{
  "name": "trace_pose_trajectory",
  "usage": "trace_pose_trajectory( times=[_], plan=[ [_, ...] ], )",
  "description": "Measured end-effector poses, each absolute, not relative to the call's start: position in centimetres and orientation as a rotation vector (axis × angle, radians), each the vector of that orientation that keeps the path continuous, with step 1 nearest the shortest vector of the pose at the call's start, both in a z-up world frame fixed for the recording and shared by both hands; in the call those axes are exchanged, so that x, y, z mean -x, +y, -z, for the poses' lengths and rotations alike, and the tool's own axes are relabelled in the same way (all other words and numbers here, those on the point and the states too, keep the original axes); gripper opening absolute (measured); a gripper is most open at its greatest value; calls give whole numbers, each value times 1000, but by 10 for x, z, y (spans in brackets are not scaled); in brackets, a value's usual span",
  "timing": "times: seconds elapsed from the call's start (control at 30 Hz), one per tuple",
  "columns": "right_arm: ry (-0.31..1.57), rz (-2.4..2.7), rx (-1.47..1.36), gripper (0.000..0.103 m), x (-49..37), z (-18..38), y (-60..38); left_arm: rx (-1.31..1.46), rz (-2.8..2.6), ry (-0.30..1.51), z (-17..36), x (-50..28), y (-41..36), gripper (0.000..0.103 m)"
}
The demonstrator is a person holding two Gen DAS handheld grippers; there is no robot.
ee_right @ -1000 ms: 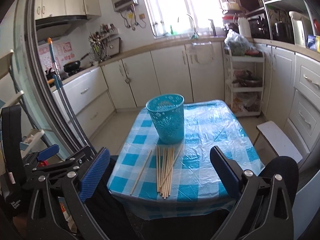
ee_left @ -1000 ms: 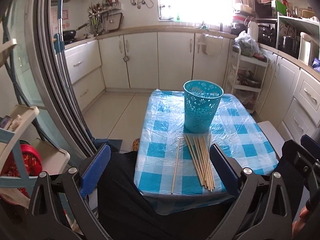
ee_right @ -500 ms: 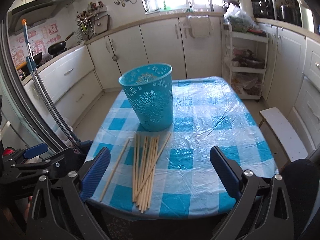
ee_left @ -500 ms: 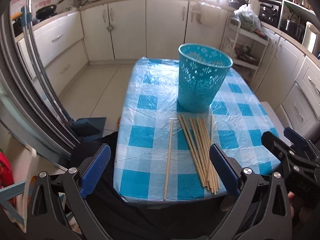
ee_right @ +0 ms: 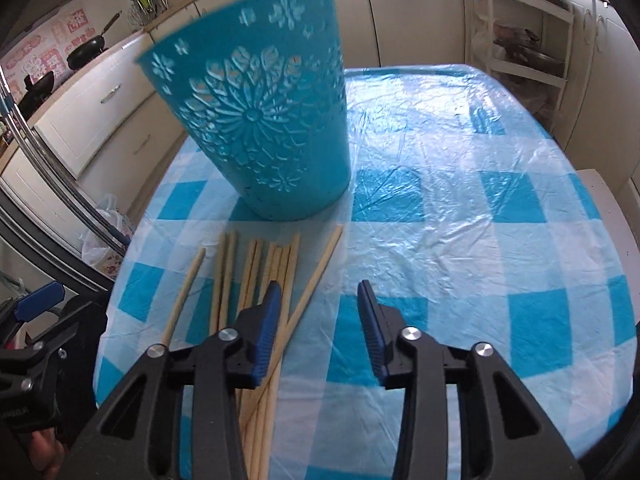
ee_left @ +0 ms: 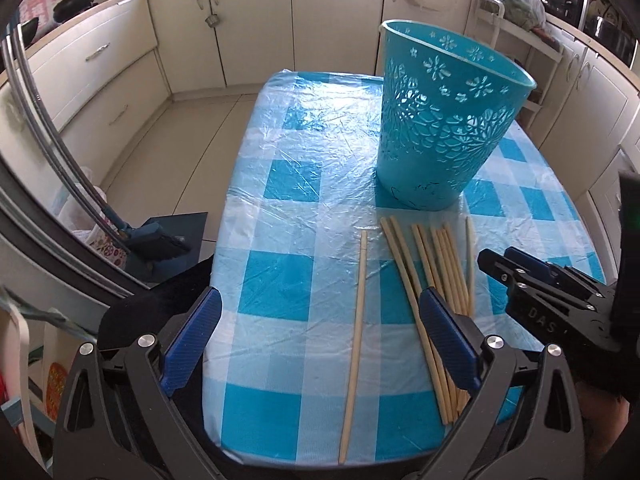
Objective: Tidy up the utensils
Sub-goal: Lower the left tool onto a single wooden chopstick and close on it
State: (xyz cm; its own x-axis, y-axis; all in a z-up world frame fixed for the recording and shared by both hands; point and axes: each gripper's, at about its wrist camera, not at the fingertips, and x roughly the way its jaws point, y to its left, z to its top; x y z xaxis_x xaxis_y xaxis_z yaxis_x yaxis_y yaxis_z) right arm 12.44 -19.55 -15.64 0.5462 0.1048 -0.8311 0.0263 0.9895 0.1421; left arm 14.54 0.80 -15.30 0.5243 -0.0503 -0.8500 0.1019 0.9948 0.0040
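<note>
Several wooden chopsticks [ee_left: 436, 264] lie in a loose bundle on the blue-checked table, in front of a teal perforated basket [ee_left: 440, 120]. One chopstick [ee_left: 354, 312] lies apart to the left. My left gripper [ee_left: 316, 340] is wide open above that single chopstick, holding nothing. In the right wrist view the bundle [ee_right: 276, 272] lies below the basket [ee_right: 264, 120]. My right gripper [ee_right: 318, 316] is open, narrower than before, just above the bundle's right side. It holds nothing. The right gripper also shows in the left wrist view [ee_left: 540, 292].
The table [ee_left: 280, 216] has a plastic-covered checked cloth. White kitchen cabinets [ee_left: 256, 20] line the walls. A shelf rack [ee_right: 520, 36] stands behind at the right. A mop [ee_left: 120, 216] leans at the table's left. A white stool [ee_right: 612, 208] is at the right.
Both grippers have moved forward and down toward the table. The right gripper's jaws have narrowed from wide open to a smaller gap. The chopsticks have not moved.
</note>
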Motion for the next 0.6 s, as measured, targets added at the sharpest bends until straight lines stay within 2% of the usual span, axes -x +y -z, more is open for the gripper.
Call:
trace_pose_trajectory(
  times=[0.07, 0.37, 0.43, 0.5, 0.6],
  plan=[
    [1004, -42, -107, 33, -131, 162, -193, -65, 94, 1026, 160, -152, 4, 95],
    [1032, -105, 18, 8, -140, 165, -198, -111, 134, 1080, 186, -177, -16, 83],
    [1047, -133, 52, 5, -142, 163, -200, -127, 135, 1088, 193, -180, -19, 77],
    [1063, -162, 83, 5, -145, 161, -203, -129, 148, 1111, 200, -185, -21, 66],
    [1079, -200, 85, 5, -145, 158, -213, -128, 157, 1131, 207, -189, -21, 59]
  ],
)
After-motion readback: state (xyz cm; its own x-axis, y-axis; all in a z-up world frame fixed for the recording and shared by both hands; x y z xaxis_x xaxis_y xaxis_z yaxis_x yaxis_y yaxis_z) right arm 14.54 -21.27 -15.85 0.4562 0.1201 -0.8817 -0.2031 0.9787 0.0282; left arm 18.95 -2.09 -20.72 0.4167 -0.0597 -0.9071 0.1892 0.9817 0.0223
